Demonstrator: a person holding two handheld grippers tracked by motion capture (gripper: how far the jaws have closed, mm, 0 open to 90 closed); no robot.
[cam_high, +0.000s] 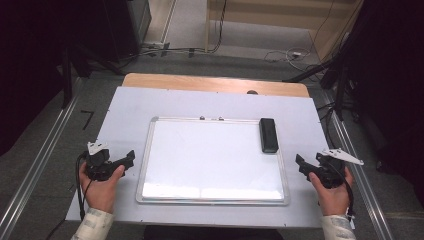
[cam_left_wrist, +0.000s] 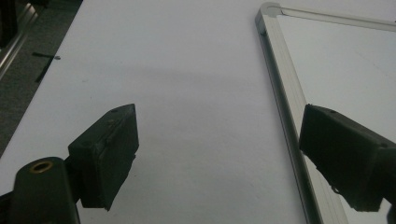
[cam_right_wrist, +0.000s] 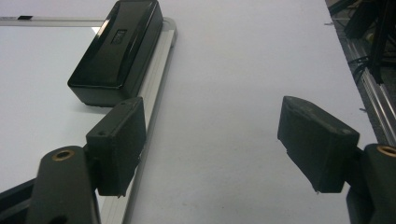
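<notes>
Your left tool (cam_high: 131, 158) sits near the table's (cam_high: 125, 107) left edge with its jaws spread wide and nothing between them; in the left gripper view one jaw hangs just over the metal frame of the whiteboard (cam_left_wrist: 285, 100), the other over bare table. If you sweep inward from here without lifting, that inner jaw could catch the raised frame and shove the whole board toward the right edge, and anything resting on it would ride along or slide. The whiteboard (cam_high: 210, 160) lies flat in the middle of the table, its surface looking clean, so there is little grip for a jaw on it and a low approach may scrape rather than hold. The black eraser (cam_high: 268, 134) lies at the board's far right corner, partly on the frame, lengthwise along that side. It looks like the thing nearest to being picked up. Because it straddles the frame, it may sit slightly tilted, and a pinch across its glossy top could slip or tip it off onto the table. Your right tool (cam_high: 300, 161) waits near the right edge, jaws also wide and empty, with the eraser (cam_right_wrist: 116, 46) ahead of its left jaw, not centred; closing from this line would likely clip one corner only.
</notes>
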